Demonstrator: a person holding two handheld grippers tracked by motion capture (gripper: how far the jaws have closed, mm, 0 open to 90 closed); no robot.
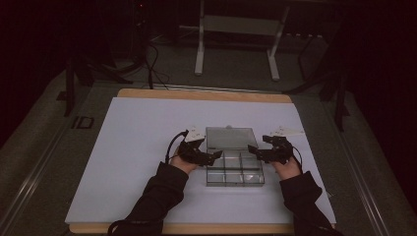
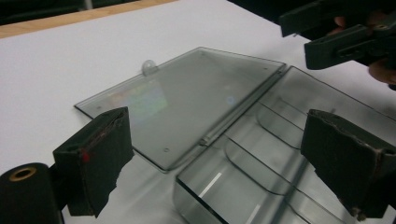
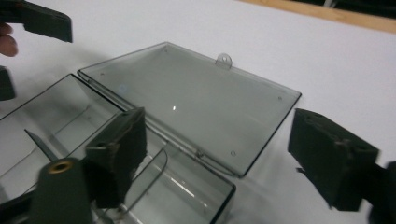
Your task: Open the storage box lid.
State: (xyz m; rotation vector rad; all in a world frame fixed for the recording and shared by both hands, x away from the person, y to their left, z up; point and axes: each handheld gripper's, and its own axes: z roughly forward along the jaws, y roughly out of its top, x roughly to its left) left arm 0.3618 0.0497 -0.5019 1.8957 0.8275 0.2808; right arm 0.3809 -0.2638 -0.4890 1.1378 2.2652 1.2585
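A clear plastic compartment box [image 1: 234,169] lies open on the white sheet, with its lid [image 1: 230,137] folded flat on the far side. Dividers split the tray into several empty cells. My left gripper [image 1: 216,156] sits at the tray's left edge, and my right gripper [image 1: 252,149] at its right edge. In the left gripper view the jaws of my left gripper [image 2: 217,151] stand wide apart, framing the hinge between lid [image 2: 187,100] and tray [image 2: 261,158], touching nothing. In the right gripper view my right gripper [image 3: 219,149] is likewise open over the lid [image 3: 191,100] and tray [image 3: 56,121].
The white sheet [image 1: 137,147] covers a wooden tabletop [image 1: 196,93]. Beyond the table a white stand [image 1: 199,49] and cables rest on the dark floor. Small white paper tags lie beside each hand. A small latch tab [image 3: 224,59] sticks up from the lid's far edge.
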